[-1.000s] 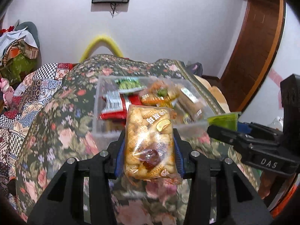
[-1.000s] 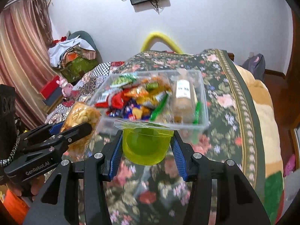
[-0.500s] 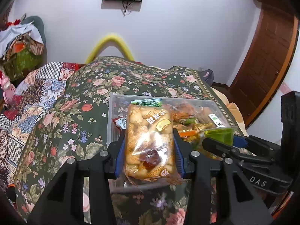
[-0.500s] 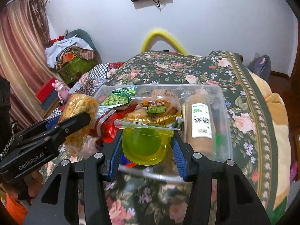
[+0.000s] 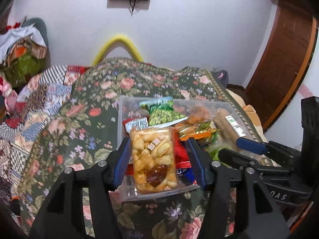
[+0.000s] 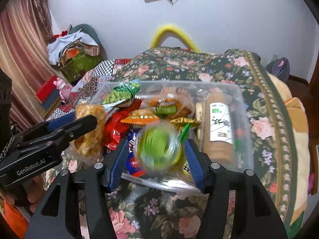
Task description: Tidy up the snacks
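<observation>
Where jaws gape, blurred green jelly cup (image 6: 159, 149), tilted.

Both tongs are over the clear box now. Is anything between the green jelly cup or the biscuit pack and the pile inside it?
Nothing visible blocks either. The jaws of both tongs have just been opening. The green jelly cup sits blurred between the right tongs, over the clear box. The biscuit pack stands between the left tongs, directly above the red wrappers.
</observation>
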### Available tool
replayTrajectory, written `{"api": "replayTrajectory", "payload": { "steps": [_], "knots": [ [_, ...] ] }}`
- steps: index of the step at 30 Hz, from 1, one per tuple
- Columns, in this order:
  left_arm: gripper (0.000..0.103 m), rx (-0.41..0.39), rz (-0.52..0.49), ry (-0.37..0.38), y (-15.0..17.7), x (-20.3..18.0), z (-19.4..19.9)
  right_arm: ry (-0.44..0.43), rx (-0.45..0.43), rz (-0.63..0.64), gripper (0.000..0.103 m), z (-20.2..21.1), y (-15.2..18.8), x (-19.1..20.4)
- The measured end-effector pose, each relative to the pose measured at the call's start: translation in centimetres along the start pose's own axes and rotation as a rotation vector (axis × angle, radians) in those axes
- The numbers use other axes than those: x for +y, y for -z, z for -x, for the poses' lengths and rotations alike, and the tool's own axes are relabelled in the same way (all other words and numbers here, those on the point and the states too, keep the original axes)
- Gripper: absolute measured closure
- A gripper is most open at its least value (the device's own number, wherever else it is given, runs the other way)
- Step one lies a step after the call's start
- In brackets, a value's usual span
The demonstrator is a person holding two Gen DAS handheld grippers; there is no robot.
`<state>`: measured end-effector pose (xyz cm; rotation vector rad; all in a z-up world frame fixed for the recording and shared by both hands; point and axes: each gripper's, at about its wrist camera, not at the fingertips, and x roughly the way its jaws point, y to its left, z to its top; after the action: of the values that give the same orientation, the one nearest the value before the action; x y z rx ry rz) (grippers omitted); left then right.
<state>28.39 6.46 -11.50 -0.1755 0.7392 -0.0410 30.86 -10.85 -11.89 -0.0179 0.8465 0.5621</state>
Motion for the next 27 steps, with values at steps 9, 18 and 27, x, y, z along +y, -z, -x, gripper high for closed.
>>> {"api": "replayTrajectory", "payload": {
  "steps": [9, 18, 27],
  "knots": [
    [0.047, -0.207, -0.055, 0.017, -0.8, -2.9, 11.0, 0.018, -0.177, 0.010, 0.045, 9.9, -0.8, 1.4],
    [0.035, -0.431, -0.108, 0.019, 1.4, -5.6, 23.1, 0.016, -0.392, 0.043, 0.038, 21.7, 1.4, 5.1],
    [0.009, -0.504, -0.165, -0.012, 4.3, -7.1, 27.2, 0.061, -0.485, 0.068, 0.011, 25.4, 4.2, 6.9]
  ]
}}
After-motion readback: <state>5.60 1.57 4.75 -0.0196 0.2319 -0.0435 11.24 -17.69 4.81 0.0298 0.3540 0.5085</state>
